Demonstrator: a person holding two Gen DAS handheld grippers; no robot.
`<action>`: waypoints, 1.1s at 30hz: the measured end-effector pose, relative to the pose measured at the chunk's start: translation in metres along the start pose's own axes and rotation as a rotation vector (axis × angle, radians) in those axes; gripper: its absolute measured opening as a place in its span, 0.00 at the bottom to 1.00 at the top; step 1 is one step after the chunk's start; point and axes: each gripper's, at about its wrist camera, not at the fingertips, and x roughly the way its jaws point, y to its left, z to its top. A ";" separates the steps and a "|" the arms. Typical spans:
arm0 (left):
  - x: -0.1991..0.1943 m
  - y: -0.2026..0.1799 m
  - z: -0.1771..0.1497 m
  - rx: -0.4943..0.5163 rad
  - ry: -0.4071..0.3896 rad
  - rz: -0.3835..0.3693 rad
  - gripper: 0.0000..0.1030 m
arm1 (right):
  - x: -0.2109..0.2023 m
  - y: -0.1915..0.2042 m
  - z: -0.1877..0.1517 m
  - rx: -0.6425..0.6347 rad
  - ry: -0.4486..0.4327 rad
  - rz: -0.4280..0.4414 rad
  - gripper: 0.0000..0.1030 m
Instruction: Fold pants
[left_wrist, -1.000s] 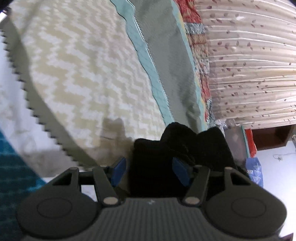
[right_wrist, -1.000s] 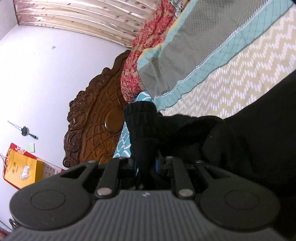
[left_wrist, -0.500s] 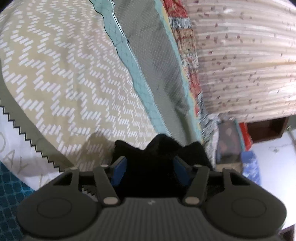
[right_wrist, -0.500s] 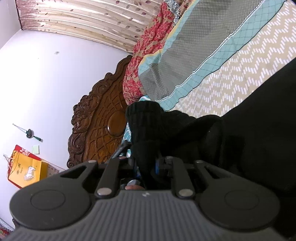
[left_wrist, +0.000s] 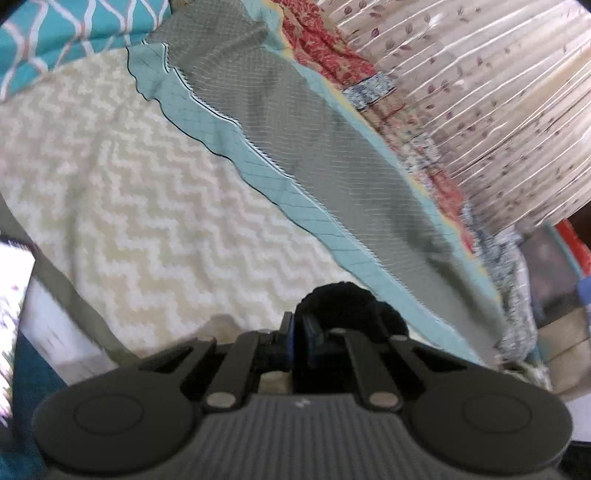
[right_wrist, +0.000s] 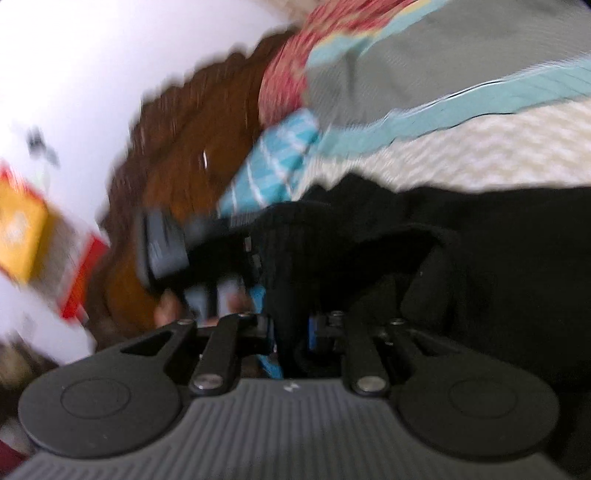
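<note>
Both jaws clamped on the black pants. My left gripper has just closed, pinching a bunched edge above the zigzag bedspread. My right gripper grips another fold; the bulk trails off to its right, so the garment's length probably spans between my hands.

On the bedspread the pants lay bunched between the fingers of the left gripper and of the right gripper, with the curtain beyond the bed's far edge and the headboard behind a pillow.
</note>
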 end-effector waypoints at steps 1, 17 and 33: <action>0.003 0.003 0.004 0.015 0.012 0.020 0.06 | 0.021 0.006 0.000 -0.034 0.035 -0.032 0.18; -0.024 0.075 0.013 -0.125 -0.058 0.107 0.18 | 0.059 -0.007 -0.031 -0.100 0.071 -0.140 0.64; 0.048 0.018 0.000 0.229 0.007 0.483 0.02 | 0.101 -0.009 -0.071 -0.271 0.194 -0.365 0.22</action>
